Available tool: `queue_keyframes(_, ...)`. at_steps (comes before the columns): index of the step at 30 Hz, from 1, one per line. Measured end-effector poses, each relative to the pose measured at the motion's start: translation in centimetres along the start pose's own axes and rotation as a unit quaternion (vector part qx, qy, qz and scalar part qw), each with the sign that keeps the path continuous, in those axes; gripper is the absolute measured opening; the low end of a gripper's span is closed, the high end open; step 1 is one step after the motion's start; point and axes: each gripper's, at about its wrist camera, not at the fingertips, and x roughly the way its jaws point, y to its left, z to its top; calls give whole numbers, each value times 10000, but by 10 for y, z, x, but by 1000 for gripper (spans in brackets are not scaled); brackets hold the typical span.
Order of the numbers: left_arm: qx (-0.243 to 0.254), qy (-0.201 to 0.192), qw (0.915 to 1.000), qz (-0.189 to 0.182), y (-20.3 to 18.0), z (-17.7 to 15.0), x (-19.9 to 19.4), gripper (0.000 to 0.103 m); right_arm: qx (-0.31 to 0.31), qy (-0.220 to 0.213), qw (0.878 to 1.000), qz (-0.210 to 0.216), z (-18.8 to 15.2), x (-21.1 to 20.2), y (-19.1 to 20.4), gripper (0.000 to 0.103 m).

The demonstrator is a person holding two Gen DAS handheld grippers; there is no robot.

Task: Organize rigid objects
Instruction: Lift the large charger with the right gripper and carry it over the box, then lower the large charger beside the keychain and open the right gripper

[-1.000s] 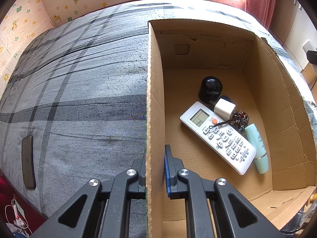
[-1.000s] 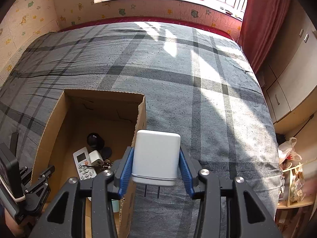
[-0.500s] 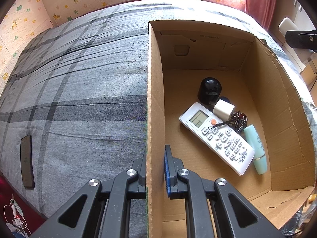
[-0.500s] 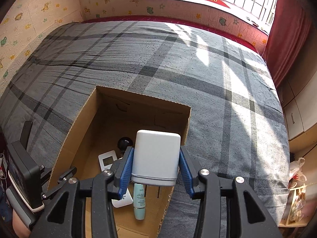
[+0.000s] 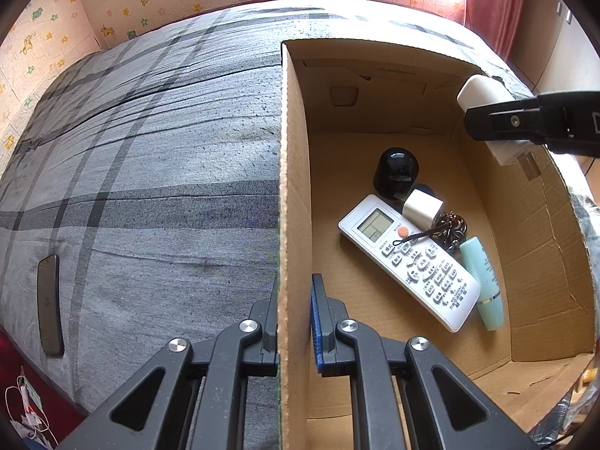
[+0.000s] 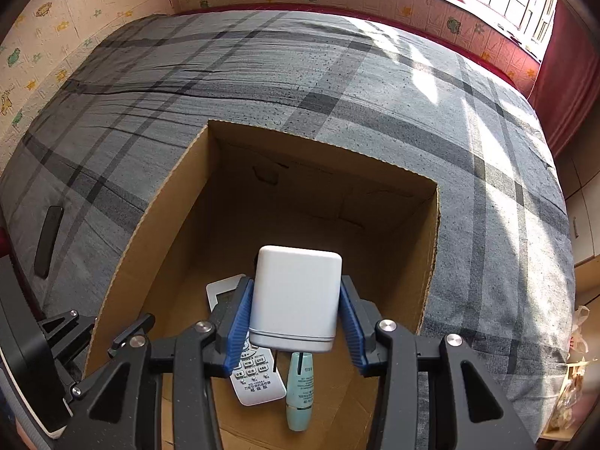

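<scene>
An open cardboard box [image 5: 532,232] [image 6: 176,202] stands on the bed. Inside lie a white remote [image 5: 408,260] [image 6: 258,378], a black round object [image 5: 395,170], a small white cube plug [image 5: 422,208], a keychain [image 5: 452,228] and a pale green tube [image 5: 482,281] [image 6: 300,390]. My left gripper [image 5: 294,322] is shut on the box's left wall. My right gripper [image 6: 296,311] is shut on a white charger [image 6: 296,296] and holds it above the box's inside; the charger also shows in the left wrist view [image 5: 483,101] at the box's right wall.
The bed has a grey plaid cover [image 6: 337,75]. A dark phone [image 5: 48,303] [image 6: 47,242] lies on it to the left of the box. A window and red curtain [image 6: 566,75] are behind. Cupboards stand to the right.
My right gripper has carried the white charger leftward from beside the box to over its inside. The left gripper has stayed clamped on the box wall.
</scene>
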Motion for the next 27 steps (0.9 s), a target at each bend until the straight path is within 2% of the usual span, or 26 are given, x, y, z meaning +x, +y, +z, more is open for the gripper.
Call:
queue_keyframes(18, -13, 0, 10000, -11, -1, 0, 0, 12, -84, 939, 9952, -259, -14, 73, 5, 48)
queue_keyframes(27, -3, 4, 10000, -10, -2, 0, 0, 12, -76, 989, 9948, -233, -14, 80, 6, 46)
